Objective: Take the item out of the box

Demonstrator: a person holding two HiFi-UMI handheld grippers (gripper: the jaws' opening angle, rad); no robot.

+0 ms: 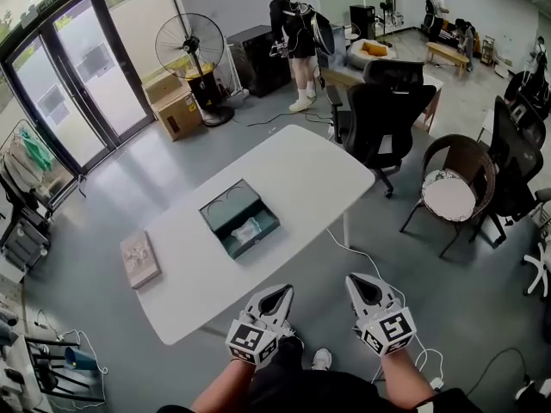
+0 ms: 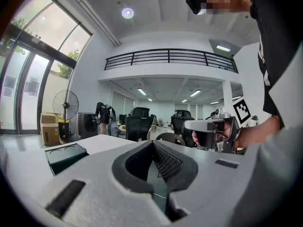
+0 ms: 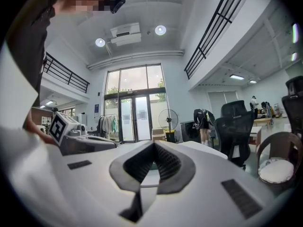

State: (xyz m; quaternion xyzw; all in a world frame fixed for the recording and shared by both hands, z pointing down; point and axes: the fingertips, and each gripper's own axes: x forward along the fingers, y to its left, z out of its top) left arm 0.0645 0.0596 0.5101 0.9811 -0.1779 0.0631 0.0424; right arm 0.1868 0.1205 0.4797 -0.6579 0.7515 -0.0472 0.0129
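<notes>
An open dark green box (image 1: 225, 207) lies in the middle of the white table (image 1: 301, 175), with a pale item (image 1: 249, 231) in its near half. Both grippers hang off the table's near edge, short of the box. My left gripper (image 1: 279, 291) is shut with nothing between its jaws, and the box (image 2: 65, 156) shows low at its left. My right gripper (image 1: 358, 280) is also shut and empty, its tips (image 3: 154, 144) meeting in front of the table. Each gripper shows in the other's view: the right gripper (image 2: 214, 127) and the left gripper (image 3: 78, 138).
A flat brown book-like thing (image 1: 139, 259) lies at the table's left end. Black office chairs (image 1: 383, 114) and a wicker chair (image 1: 452, 183) stand right of the table. A floor fan (image 1: 194, 54), cardboard boxes (image 1: 175, 101) and a standing person (image 1: 297, 46) are beyond it. A cable (image 1: 362, 261) runs over the floor.
</notes>
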